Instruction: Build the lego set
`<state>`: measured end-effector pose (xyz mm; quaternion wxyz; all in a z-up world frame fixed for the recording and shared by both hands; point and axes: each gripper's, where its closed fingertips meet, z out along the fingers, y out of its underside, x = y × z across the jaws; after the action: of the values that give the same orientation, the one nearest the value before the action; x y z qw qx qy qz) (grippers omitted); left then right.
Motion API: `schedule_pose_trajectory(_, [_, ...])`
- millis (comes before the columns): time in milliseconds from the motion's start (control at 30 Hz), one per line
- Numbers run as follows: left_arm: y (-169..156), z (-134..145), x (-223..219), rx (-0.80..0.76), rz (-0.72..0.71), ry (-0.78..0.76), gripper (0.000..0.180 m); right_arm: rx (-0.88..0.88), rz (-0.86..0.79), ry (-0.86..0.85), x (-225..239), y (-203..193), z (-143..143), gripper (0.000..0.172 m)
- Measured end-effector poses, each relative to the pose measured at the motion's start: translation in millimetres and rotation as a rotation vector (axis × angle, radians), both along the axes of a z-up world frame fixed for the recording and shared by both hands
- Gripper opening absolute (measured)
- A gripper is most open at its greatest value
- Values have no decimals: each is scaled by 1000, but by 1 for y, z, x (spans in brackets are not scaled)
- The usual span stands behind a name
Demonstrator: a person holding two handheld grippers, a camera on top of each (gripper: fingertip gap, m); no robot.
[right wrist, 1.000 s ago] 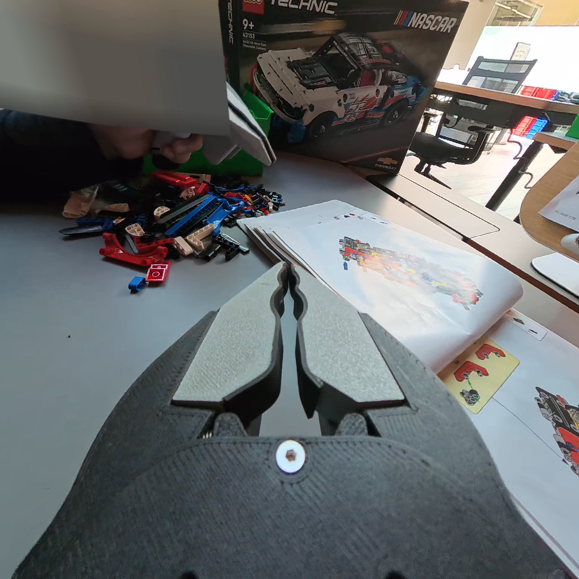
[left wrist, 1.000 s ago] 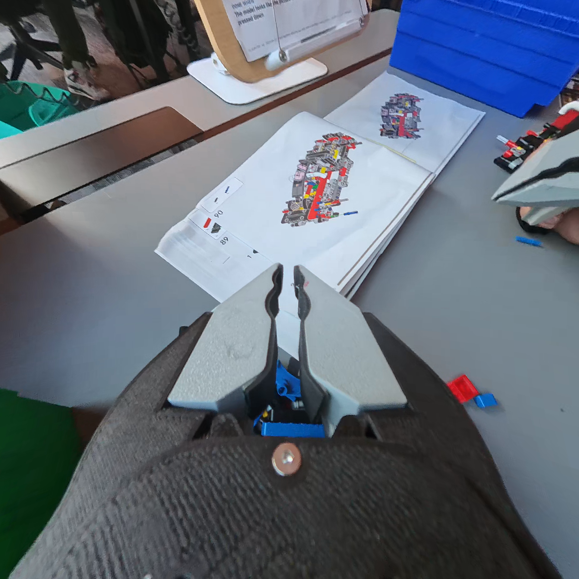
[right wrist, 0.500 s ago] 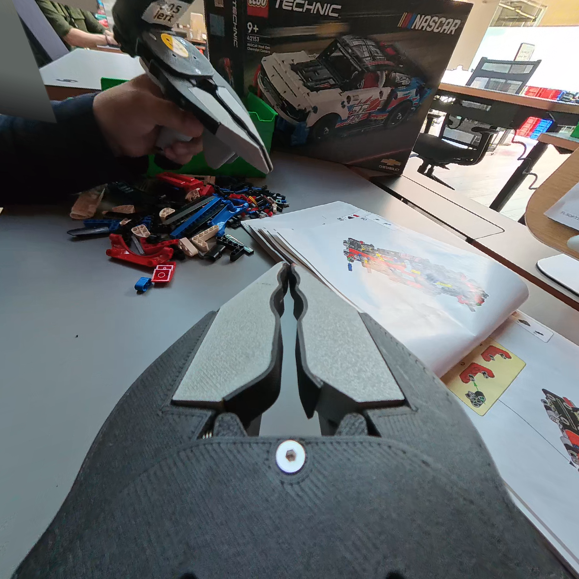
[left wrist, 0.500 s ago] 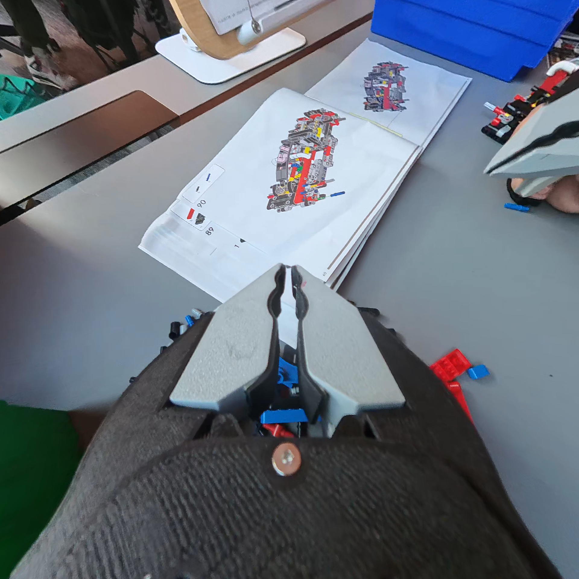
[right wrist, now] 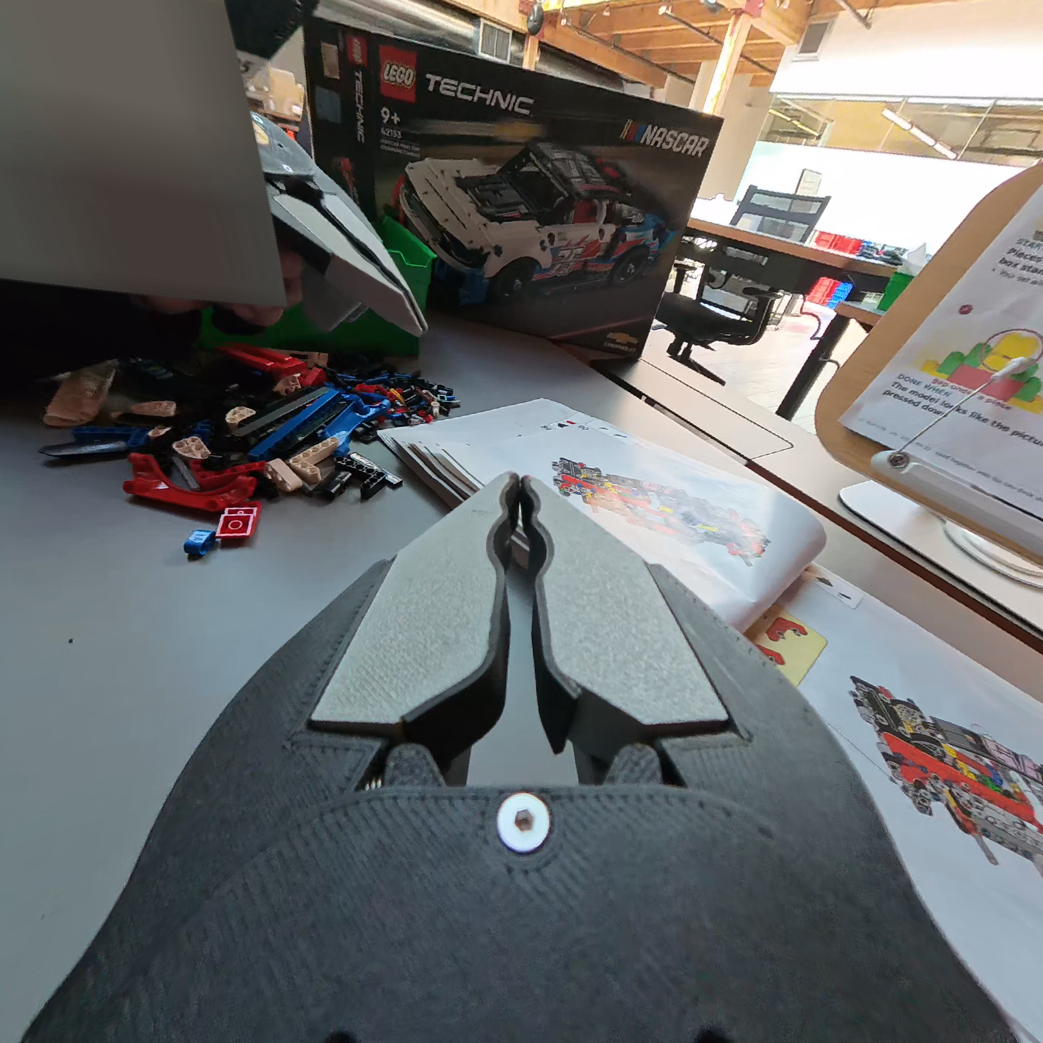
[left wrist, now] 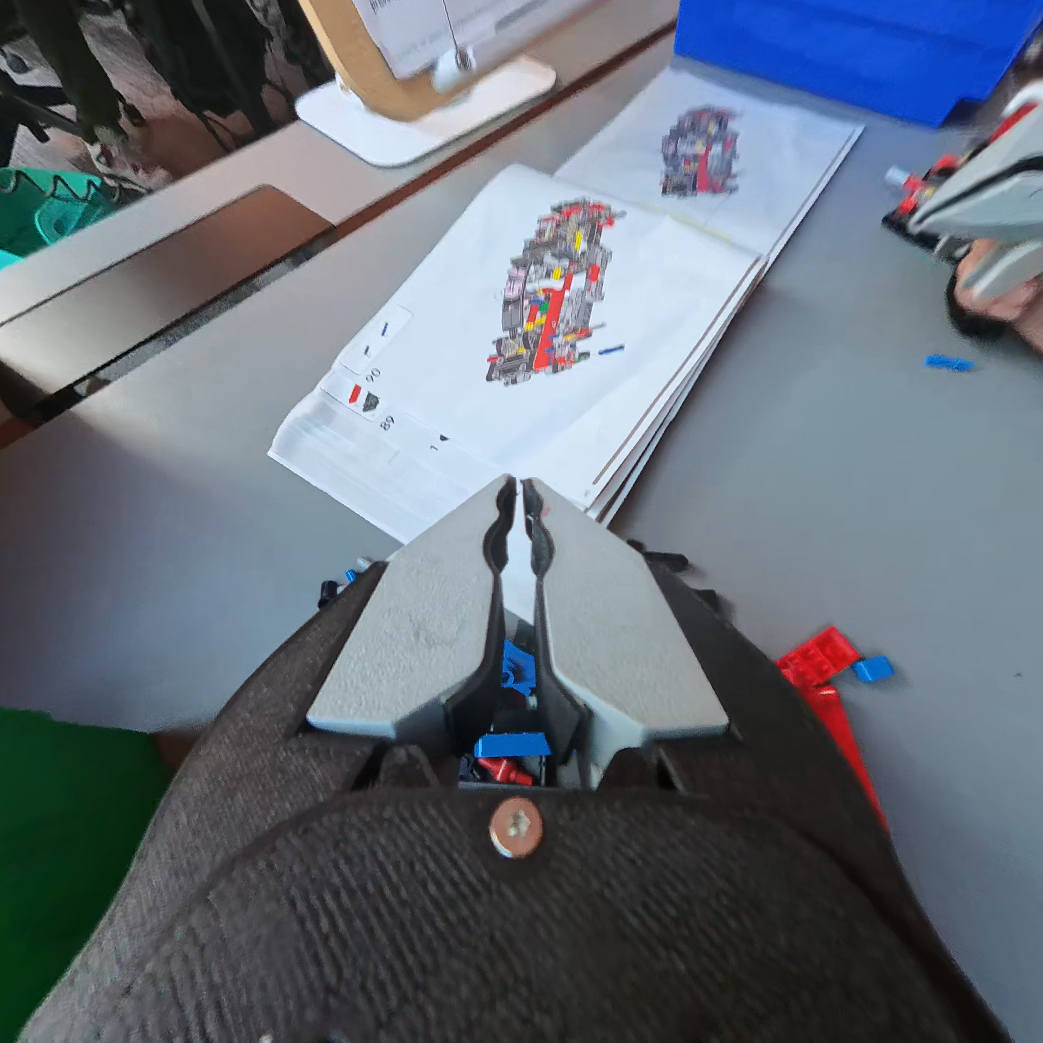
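booklet point(left wrist: 564, 361) just ahead of left hand-held gripper point(left wrist: 519, 482) | right hand-held gripper point(right wrist: 520, 480) over it | both closed, bare

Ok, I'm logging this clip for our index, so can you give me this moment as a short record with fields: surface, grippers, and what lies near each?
Surface: grey table
Left gripper: fingers together, nothing between the tips, above the edge of the open booklet
Right gripper: tips touching, nothing held, over the booklet's near corner
Near left gripper: pile of building pieces under it, flat red piece, small blue piece
Behind the pile: green bin, toy car box
Far side: blue bin, paper stand
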<state>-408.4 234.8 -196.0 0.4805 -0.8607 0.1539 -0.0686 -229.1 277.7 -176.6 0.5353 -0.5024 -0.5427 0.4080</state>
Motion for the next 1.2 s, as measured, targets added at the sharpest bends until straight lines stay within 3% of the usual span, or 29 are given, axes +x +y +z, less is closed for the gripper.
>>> schedule_pose_trajectory(167, [-14, 4, 8, -71, -84, -66, 6, 8, 38, -27, -7, -12, -4, 0])
schedule_pose_trajectory(367, [-59, -29, 19, -342, -247, 10, 11, 30, 34, -22, -5, -14, -3, 0])
schedule_pose_trajectory(500, [-77, -52, 8, -475, -189, 100, 18, 28, 17, -10, -3, -11, 0, 0])
schedule_pose_trajectory(1200, [-108, -65, 14, -581, -239, 140, 15, -11, 32, 11, -3, -12, 2, 0])
